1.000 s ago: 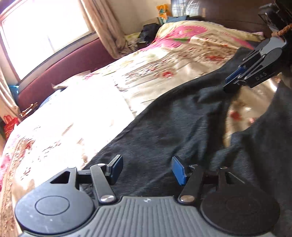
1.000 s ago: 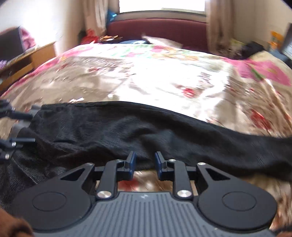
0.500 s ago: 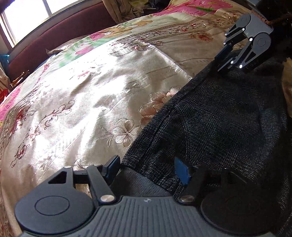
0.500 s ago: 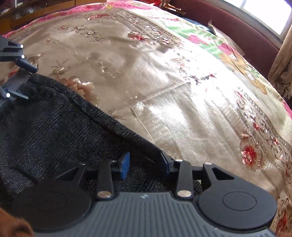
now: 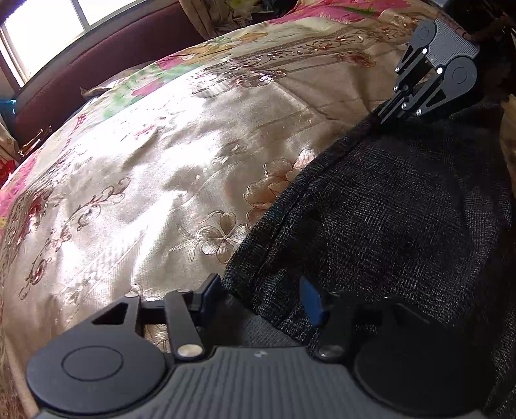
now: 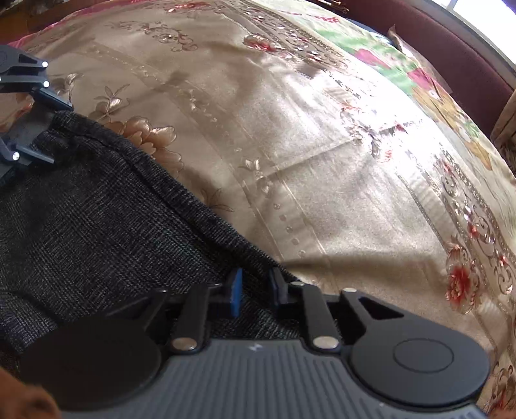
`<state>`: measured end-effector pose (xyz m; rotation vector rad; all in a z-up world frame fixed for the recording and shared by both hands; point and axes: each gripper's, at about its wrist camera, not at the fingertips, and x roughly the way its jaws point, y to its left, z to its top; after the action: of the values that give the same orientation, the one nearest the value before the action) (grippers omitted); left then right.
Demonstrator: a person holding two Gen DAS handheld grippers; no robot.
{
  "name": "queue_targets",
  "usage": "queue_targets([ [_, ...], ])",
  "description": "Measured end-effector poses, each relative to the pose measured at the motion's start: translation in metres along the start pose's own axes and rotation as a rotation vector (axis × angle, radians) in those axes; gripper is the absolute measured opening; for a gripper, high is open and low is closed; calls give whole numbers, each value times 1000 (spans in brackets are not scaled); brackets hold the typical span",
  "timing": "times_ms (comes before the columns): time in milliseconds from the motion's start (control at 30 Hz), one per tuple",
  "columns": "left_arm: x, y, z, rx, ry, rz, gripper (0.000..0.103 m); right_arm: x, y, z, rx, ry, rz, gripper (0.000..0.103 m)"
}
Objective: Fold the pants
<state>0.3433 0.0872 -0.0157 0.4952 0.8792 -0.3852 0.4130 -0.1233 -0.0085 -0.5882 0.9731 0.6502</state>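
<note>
Dark grey pants (image 5: 403, 225) lie on a shiny floral bedspread (image 5: 145, 177), their straight edge running diagonally. My left gripper (image 5: 261, 296) straddles the near corner of that edge. Its jaws are closing but still stand apart, with the cloth between the blue pads. Further along the same edge, my right gripper (image 5: 385, 112) is shut on the cloth. In the right wrist view the pants (image 6: 96, 225) fill the lower left. There the right gripper (image 6: 256, 290) pinches the hem, and the left gripper (image 6: 51, 132) sits at the far corner.
The bedspread (image 6: 322, 161) stretches wide beyond the pants. A maroon bed frame (image 5: 80, 64) and a bright window (image 5: 42, 32) bound the far side, with a curtain (image 5: 200, 16) beside them. A brown sleeve (image 6: 22, 403) shows at the lower left corner.
Both grippers came down onto the pants' edge and now sit still. The right jaws closed on the hem. The left jaws narrowed around the corner.
</note>
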Motion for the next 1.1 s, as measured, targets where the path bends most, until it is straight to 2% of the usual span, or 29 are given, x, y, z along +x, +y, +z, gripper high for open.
queue_targets([
  [67, -5, 1, 2, 8, 2, 18, 43, -6, 5, -2, -13, 12, -36, 0],
  [100, -8, 1, 2, 10, -1, 32, 29, -11, 6, -3, -7, 14, -41, 0],
  [133, -11, 1, 3, 16, 0, 58, 24, -17, 7, -5, -2, 6, -43, 0],
  [333, -30, -4, 2, 36, -18, 23, 23, -50, 5, -10, -1, -48, -48, 0],
  [433, -33, -4, 1, 52, -25, 13, 23, -52, 2, -7, -17, -68, -53, 4],
  [533, -28, 3, 0, 29, -30, -7, 23, -39, 6, 3, -48, -62, -32, 25],
  [600, -25, 5, -3, 34, -36, -10, 24, -24, 14, 10, -102, -67, -34, 44],
  [733, -21, 8, -8, 42, -53, -19, 24, 7, 19, 22, -168, -9, -43, 49],
  [833, -16, 12, -8, 30, -42, -23, 25, 14, 12, 25, -126, 9, -22, 44],
  [900, -13, 11, -7, 28, -28, -3, 25, 12, 12, 23, -100, 16, 8, 19],
  [933, -12, 9, -6, 32, -24, 10, 25, 10, 16, 22, -107, 25, 8, 14],
  [1000, -16, 4, -4, 42, -23, 24, 24, 6, 24, 21, -131, 44, -24, 8],
  [1100, -32, 0, -3, 57, -38, 24, 24, -14, 30, 21, -134, 37, -41, 5],
])
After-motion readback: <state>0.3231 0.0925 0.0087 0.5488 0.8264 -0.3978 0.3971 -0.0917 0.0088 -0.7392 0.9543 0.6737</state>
